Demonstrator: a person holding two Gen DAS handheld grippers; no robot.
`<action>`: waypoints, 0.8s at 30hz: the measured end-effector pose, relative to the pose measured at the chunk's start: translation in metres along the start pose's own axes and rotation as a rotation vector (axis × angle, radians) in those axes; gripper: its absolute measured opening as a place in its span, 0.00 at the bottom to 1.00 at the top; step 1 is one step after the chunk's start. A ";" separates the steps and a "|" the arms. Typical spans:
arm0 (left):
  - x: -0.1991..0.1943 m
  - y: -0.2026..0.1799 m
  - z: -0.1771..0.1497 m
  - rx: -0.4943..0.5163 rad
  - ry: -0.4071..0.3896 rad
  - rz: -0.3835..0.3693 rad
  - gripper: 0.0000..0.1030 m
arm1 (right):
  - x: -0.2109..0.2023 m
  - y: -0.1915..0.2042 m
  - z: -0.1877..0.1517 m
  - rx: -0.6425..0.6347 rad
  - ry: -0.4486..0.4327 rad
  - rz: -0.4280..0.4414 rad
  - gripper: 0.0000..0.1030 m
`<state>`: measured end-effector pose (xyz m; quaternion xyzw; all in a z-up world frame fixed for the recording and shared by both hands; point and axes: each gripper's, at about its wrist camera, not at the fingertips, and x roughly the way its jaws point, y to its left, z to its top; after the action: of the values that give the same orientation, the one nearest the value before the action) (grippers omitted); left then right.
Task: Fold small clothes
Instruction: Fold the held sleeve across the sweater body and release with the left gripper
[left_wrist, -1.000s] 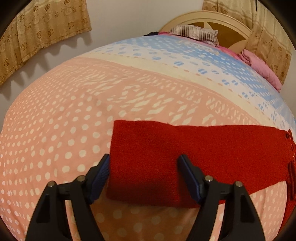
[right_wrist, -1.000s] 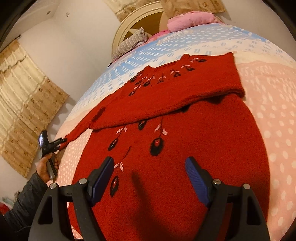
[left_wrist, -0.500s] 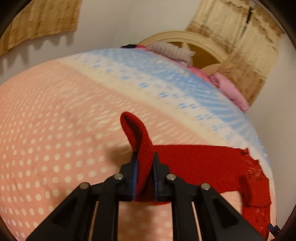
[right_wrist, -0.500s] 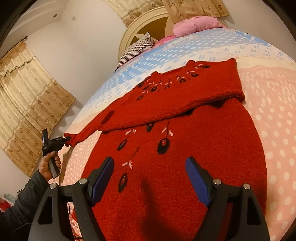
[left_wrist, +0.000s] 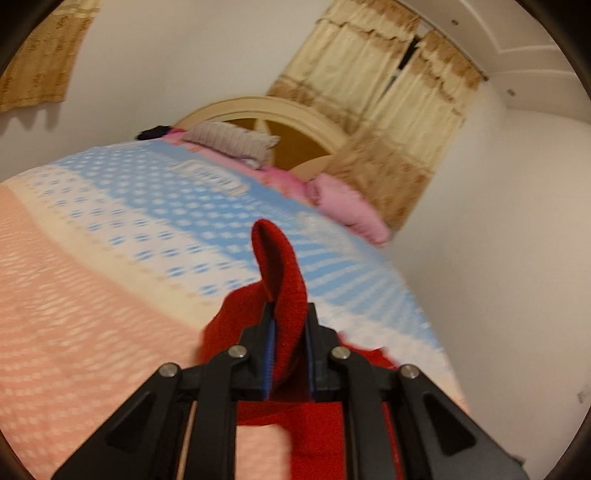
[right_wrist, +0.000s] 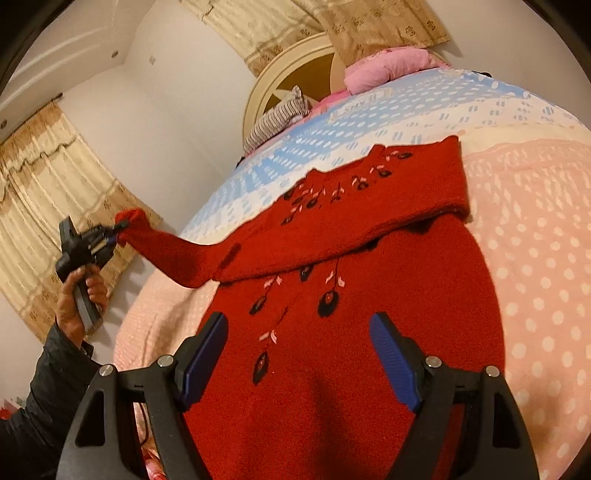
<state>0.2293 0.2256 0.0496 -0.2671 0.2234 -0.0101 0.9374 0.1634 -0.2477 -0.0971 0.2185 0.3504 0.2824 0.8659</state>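
My left gripper has just closed on the cuff of the red sweater, lifting its sleeve off the bed. My right gripper hovers wide and empty over the hem. The knit looks soft, light and stretchy; cuffs and hems should grip best.

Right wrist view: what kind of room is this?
Most likely a home bedroom. A bed with a dotted cover fills the view, an arched headboard and pillows sit at its far end, and curtains hang on the walls.
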 end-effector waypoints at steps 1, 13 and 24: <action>0.002 -0.012 0.003 0.001 -0.004 -0.026 0.10 | -0.003 0.000 0.000 0.001 -0.006 0.003 0.78; 0.054 -0.144 -0.014 0.129 0.080 -0.222 0.10 | -0.018 -0.022 -0.006 0.072 -0.050 0.004 0.78; 0.096 -0.238 -0.107 0.333 0.192 -0.239 0.34 | -0.014 -0.027 -0.013 0.088 -0.041 0.004 0.78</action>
<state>0.2941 -0.0453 0.0492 -0.1312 0.2736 -0.1831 0.9351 0.1541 -0.2745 -0.1142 0.2627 0.3443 0.2640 0.8618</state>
